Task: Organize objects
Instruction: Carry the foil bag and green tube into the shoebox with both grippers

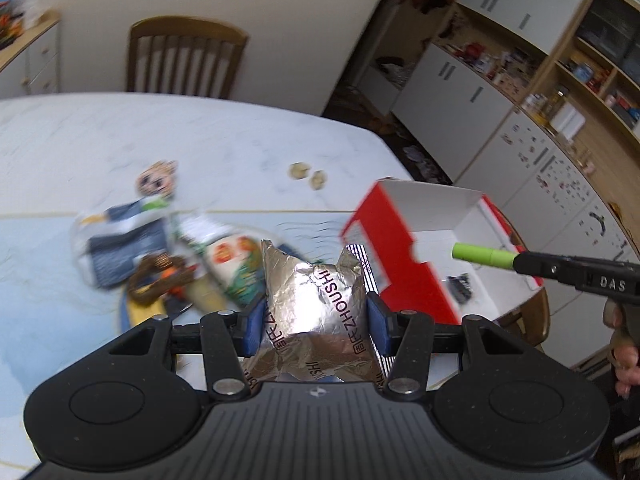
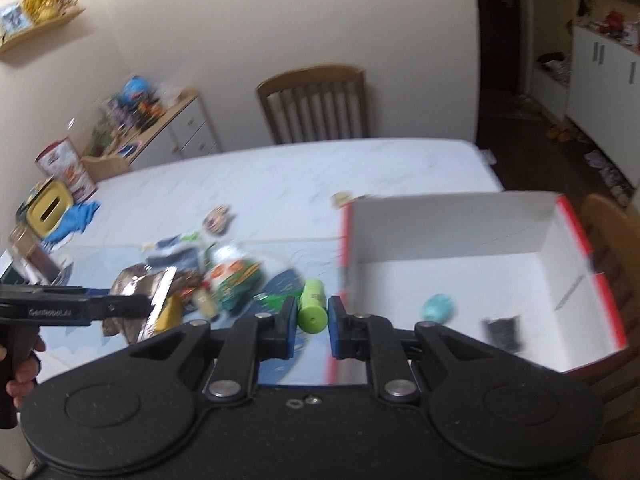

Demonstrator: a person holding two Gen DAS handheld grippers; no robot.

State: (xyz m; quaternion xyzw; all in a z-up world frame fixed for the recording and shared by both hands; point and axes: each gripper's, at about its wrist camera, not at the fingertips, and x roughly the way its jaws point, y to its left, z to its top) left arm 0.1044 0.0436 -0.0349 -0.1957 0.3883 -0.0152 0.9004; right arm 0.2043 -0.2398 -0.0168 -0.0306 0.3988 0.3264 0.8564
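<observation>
My left gripper (image 1: 316, 316) is shut on a crinkled silver foil packet (image 1: 316, 300) and holds it above the table, left of the open red and white box (image 1: 400, 256). My right gripper (image 2: 313, 316) is shut on a green tube (image 2: 313, 306); in the left wrist view the tube (image 1: 482, 255) hangs over the box's inside. The box (image 2: 460, 240) holds a teal object (image 2: 439, 307) and a small black item (image 2: 502, 332). A pile of packets (image 1: 232, 268) and a cartoon figure card (image 1: 156, 180) lie on the table left of the box.
The white marble-look table (image 1: 160, 136) has a light blue mat (image 1: 40, 280) under the pile. Two small round things (image 1: 308, 174) lie behind the box. A wooden chair (image 1: 186, 56) stands at the far side. Boxes and a blue cloth (image 2: 76, 220) sit at the table's left end.
</observation>
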